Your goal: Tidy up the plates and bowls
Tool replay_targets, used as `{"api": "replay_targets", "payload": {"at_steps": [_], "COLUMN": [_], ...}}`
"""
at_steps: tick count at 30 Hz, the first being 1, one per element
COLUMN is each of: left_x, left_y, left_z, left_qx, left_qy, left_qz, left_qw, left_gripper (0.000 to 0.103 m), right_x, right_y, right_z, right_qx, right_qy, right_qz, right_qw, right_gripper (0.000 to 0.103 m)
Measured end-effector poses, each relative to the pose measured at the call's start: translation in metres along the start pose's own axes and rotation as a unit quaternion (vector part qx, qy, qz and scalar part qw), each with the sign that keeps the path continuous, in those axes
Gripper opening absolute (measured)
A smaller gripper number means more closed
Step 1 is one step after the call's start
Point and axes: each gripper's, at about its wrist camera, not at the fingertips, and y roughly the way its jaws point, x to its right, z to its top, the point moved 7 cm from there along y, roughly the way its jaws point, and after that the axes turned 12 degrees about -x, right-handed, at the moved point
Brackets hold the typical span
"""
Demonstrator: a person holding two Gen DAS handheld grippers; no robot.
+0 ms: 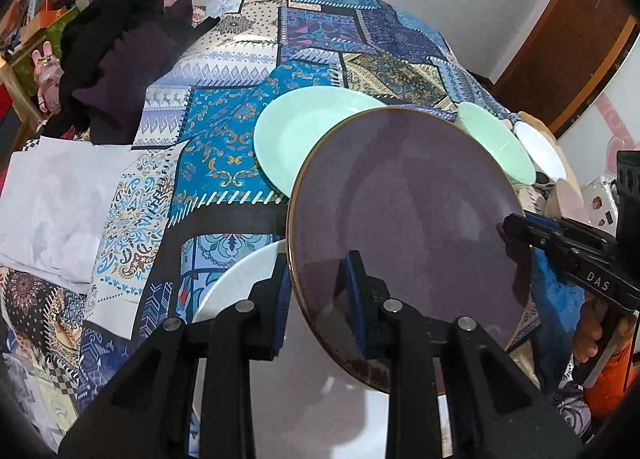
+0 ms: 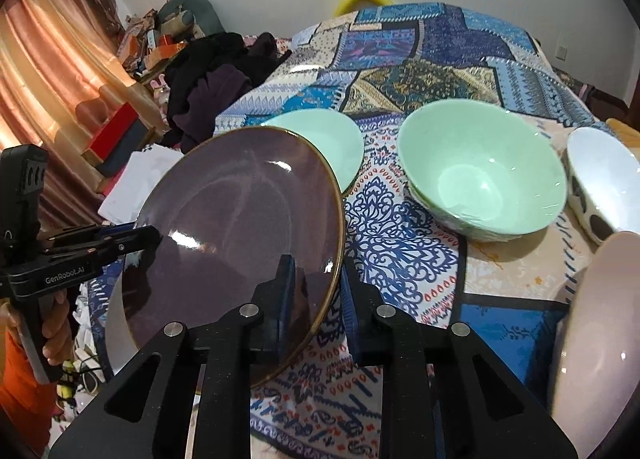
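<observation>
Both claws, left claw [image 1: 320, 299] and right claw [image 2: 316, 299], clamp the purple plate [image 1: 408, 211], raised above the bed [image 1: 224, 131]. Beyond it, green plate [image 1: 296, 135], green bowl [image 2: 480, 171] and spotted bowl [image 2: 600, 175] apparently remain unsorted.

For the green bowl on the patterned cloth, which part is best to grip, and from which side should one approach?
Grip the green bowl by its thin rim, probably the near edge, coming from above with one finger inside the wall and one outside. It stands upright and open, so the rim is free. The white spotted bowl crowds its right side. Both hand-held grippers now clamp the purple plate.
</observation>
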Motion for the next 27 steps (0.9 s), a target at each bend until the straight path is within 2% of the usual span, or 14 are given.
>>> {"api": "replay_targets", "payload": {"at_steps": [14,27], "left_x": [0.046,0.091], "left_y": [-0.046,-0.055], "left_z": [-0.024,-0.056], "left_qx": [0.028,0.022], "left_qy": [0.034,0.053], "left_qz": [0.008,0.010], "left_qw": [0.9990,0.9983], "left_gripper": [0.026,0.026], "right_x": [0.004,0.022], "right_y": [-0.047,-0.070], "right_z": [-0.025,-0.062], "right_qx": [0.027,0.030], "right_qy": [0.006,0.017], "right_qz": [-0.005,-0.013], "right_qw": [1.000,0.999], "right_gripper": [0.020,0.020]}}
